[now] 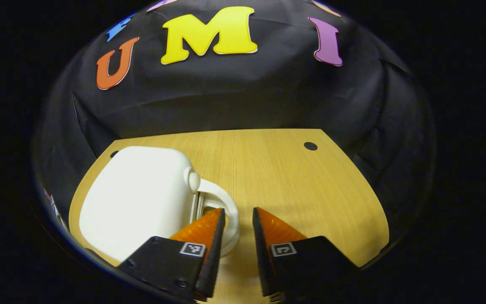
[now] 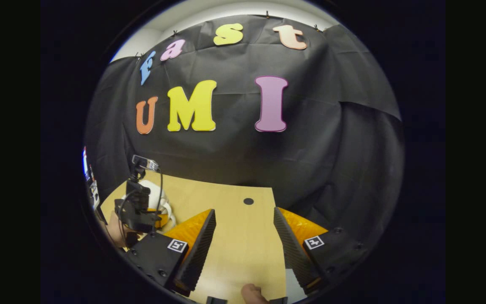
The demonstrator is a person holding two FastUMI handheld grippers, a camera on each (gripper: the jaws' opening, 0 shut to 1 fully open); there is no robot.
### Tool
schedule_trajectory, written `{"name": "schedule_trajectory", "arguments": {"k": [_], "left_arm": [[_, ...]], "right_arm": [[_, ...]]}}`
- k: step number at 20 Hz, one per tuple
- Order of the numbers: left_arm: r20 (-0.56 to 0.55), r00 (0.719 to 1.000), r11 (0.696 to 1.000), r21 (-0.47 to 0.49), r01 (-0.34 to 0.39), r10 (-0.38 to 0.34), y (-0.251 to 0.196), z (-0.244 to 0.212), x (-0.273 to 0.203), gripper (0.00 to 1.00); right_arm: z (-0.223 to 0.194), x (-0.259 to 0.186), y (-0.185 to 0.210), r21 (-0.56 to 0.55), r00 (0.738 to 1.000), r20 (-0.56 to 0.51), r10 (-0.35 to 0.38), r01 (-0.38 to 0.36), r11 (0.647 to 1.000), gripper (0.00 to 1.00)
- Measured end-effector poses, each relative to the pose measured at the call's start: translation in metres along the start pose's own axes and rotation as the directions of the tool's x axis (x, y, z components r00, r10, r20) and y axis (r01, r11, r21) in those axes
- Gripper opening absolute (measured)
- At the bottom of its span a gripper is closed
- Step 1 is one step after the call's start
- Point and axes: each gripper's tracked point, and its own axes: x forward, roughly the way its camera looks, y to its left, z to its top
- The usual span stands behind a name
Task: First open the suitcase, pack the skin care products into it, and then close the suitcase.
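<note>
Hovering left claw [image 1: 238, 217] — fingers apart beside white suitcase [image 1: 137, 198] handle; right claw [image 2: 244, 221] — wide apart; no legible labels.

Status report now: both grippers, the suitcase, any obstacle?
Left gripper open, one finger at the handle of the closed white hard-shell suitcase. Right gripper open over bare wooden table. Nothing in the way.

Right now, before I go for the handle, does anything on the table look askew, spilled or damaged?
Nothing stands out. The white suitcase lies closed on the wooden table, its handle just ahead of the left tool, which is open. No spill or damage visible. The right tool is open over bare tabletop.
</note>
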Motion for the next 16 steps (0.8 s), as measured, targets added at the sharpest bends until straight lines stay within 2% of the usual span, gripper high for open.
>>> {"name": "schedule_trajectory", "arguments": {"k": [1,2,3,4,5,8,10,11,16], "left_arm": [[0.036,0.999,1.0,0.013,-0.011,0.01,-0.008,0.01,-0.005,0.58],[0.084,0.996,0.999,0.03,-0.026,0.024,-0.012,0.024,-0.013,0.65],[0.141,0.99,0.999,0.037,-0.037,0.031,-0.014,0.043,-0.024,0.84],[0.194,0.98,0.998,0.042,-0.046,0.037,-0.015,0.061,-0.031,0.94],[0.24,0.97,0.997,0.046,-0.062,0.049,-0.017,0.075,-0.044,1.0],[0.348,0.936,0.998,0.025,-0.06,0.047,-0.026,0.113,-0.083,0.99],[0.403,0.914,0.998,0.004,-0.055,0.049,-0.023,0.134,-0.111,0.98],[0.429,0.902,0.998,-0.009,-0.054,0.053,-0.02,0.142,-0.126,0.99],[0.51,0.857,0.997,-0.027,-0.066,0.071,-0.005,0.164,-0.179,0.98]], "right_arm": [[-0.002,0.005,-0.008,-0.003,1.0,0.007,-0.009,0.009,1.0,0.82],[-0.002,0.009,-0.014,-0.003,1.0,0.012,-0.017,0.017,1.0,0.77],[0.0,0.013,-0.018,-0.001,1.0,0.015,-0.024,0.024,1.0,0.82],[0.003,0.015,-0.022,0.002,0.999,0.021,-0.028,0.028,1.0,0.77],[0.009,0.015,-0.021,0.008,0.999,0.035,-0.023,0.023,1.0,0.82],[0.031,0.013,-0.016,-0.001,0.996,0.087,-0.019,0.019,1.0,0.82],[0.045,0.008,-0.01,-0.008,0.992,0.125,-0.025,0.026,1.0,0.77],[0.052,0.004,-0.005,-0.001,0.99,0.141,-0.023,0.023,1.0,0.81],[0.07,-0.004,0.02,0.023,0.986,0.164,-0.023,0.02,1.0,0.81]]}}
